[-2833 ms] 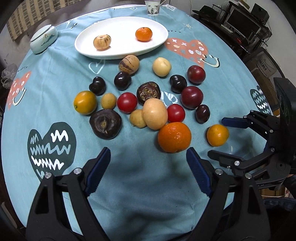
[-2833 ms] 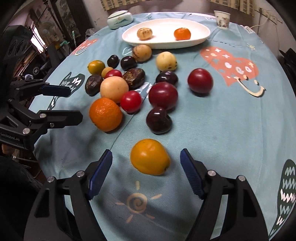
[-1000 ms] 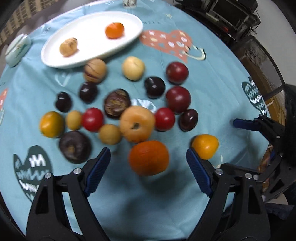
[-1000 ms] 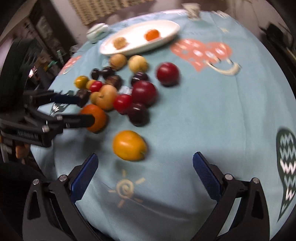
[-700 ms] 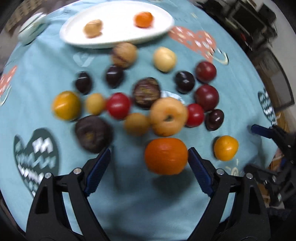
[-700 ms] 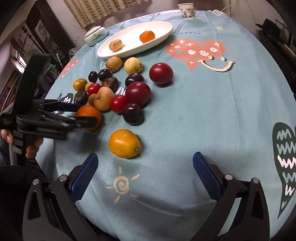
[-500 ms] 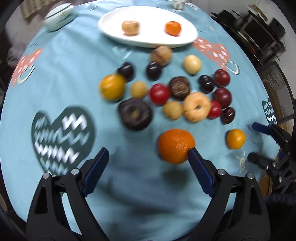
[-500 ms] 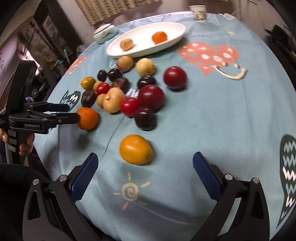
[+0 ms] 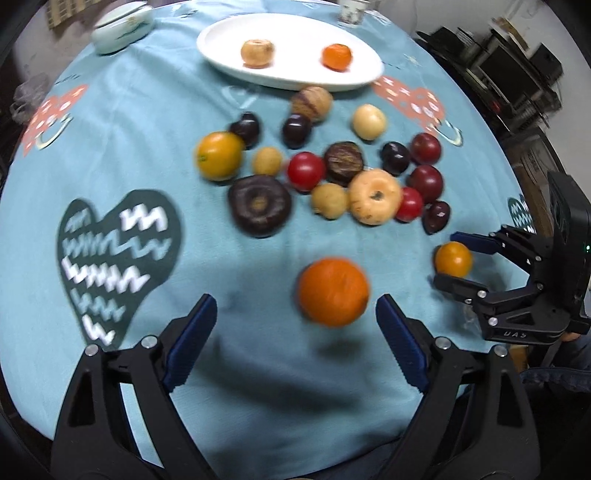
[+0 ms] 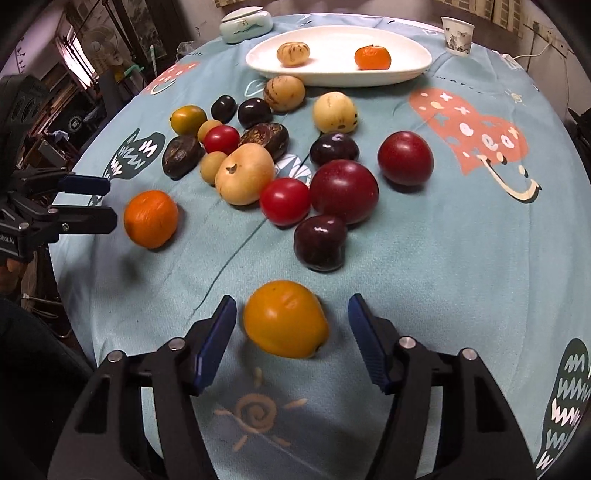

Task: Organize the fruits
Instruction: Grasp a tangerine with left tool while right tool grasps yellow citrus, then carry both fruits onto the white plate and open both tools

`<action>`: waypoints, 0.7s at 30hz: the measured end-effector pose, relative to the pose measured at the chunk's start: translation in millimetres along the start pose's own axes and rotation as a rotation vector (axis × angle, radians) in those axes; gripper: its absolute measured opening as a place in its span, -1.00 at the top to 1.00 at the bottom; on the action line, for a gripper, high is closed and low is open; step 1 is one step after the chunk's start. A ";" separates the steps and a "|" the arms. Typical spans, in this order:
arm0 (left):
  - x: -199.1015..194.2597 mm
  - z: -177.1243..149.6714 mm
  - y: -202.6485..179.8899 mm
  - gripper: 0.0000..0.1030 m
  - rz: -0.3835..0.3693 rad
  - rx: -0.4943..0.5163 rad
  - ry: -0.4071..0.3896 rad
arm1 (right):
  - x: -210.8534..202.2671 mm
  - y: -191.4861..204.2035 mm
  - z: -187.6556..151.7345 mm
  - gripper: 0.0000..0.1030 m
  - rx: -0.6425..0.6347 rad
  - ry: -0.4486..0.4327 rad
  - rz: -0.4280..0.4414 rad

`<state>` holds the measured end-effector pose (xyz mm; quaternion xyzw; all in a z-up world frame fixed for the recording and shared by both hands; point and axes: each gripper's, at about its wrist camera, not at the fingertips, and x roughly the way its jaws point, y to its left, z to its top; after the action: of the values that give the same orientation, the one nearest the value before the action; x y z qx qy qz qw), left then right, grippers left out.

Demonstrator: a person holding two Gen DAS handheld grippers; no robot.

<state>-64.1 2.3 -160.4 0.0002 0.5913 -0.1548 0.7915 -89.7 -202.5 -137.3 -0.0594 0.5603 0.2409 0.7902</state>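
Several fruits lie in a cluster on the blue tablecloth (image 9: 258, 369). A big orange (image 9: 333, 292) lies apart from them, just ahead of my open left gripper (image 9: 295, 343); it also shows in the right wrist view (image 10: 150, 218). A yellow-orange fruit (image 10: 285, 323) sits between the open fingers of my right gripper (image 10: 291, 339); it also shows in the left wrist view (image 9: 453, 259). A white oval plate (image 10: 406, 70) at the far side holds a small tangerine (image 10: 372, 57) and a pale striped fruit (image 10: 293, 54).
A lidded porcelain dish (image 10: 245, 21) and a small cup (image 10: 457, 31) stand beyond the plate. Red, dark and tan fruits crowd the table's middle (image 10: 343, 191). The table's edge drops off near both grippers. Furniture stands around the table.
My left gripper has drawn back and swung left, so the big orange now lies ahead of it. My right gripper has narrowed and moved in around the yellow-orange fruit.
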 end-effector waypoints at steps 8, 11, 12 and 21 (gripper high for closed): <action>33.4 8.7 -23.8 -0.69 0.007 0.079 0.082 | -11.4 -1.6 -11.0 0.19 0.017 -0.008 0.011; 39.3 9.4 -16.8 -0.19 0.014 0.054 0.094 | -15.8 -6.9 -11.4 0.19 0.053 -0.024 0.027; 37.6 10.2 -15.3 0.11 -0.001 0.053 0.087 | -16.7 -7.7 -11.2 0.19 0.059 -0.028 0.027; 9.5 30.9 -17.4 0.12 -0.033 0.132 0.013 | -21.7 -9.4 16.7 0.19 0.049 -0.037 0.056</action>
<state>-37.0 -22.2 -156.8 0.0436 0.5847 -0.2063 0.7834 -76.7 -211.5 -113.0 -0.0201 0.5529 0.2502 0.7946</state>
